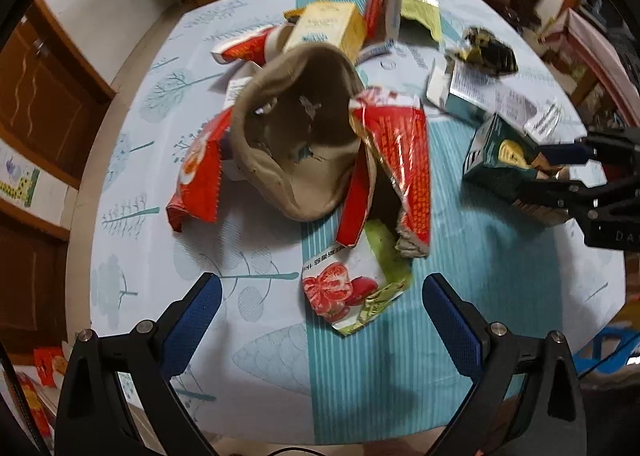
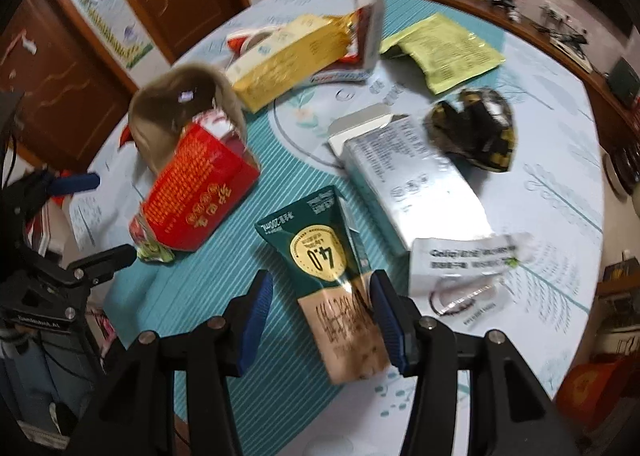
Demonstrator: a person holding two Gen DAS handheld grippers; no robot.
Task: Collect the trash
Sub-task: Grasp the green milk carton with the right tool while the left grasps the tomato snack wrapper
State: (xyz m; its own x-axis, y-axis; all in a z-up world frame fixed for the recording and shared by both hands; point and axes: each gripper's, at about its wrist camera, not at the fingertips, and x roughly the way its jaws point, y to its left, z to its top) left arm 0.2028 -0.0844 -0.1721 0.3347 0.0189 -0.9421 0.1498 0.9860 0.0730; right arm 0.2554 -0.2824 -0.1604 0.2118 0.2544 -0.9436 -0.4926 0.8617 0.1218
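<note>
Trash lies scattered on a round table [image 1: 500,280] with a teal-striped cloth. A green and tan milk carton [image 2: 340,288] lies between the fingers of my right gripper [image 2: 320,312], whose jaws stand open around it, the right pad close to its side. The carton also shows in the left wrist view [image 1: 500,160] with the right gripper [image 1: 560,172] over it. My left gripper [image 1: 320,320] is open and empty, just short of a tomato-print wrapper [image 1: 352,292]. Beyond it are a torn red box [image 1: 396,168] and a crumpled brown paper bag [image 1: 296,136].
Further back lie a yellow box [image 2: 288,56], a yellow-green packet [image 2: 444,48], a white and teal box [image 2: 412,184], a black and yellow wrapper [image 2: 476,132], a white label sheet [image 2: 464,260] and red wrappers [image 1: 200,176]. Wooden doors and a cluttered shelf surround the table.
</note>
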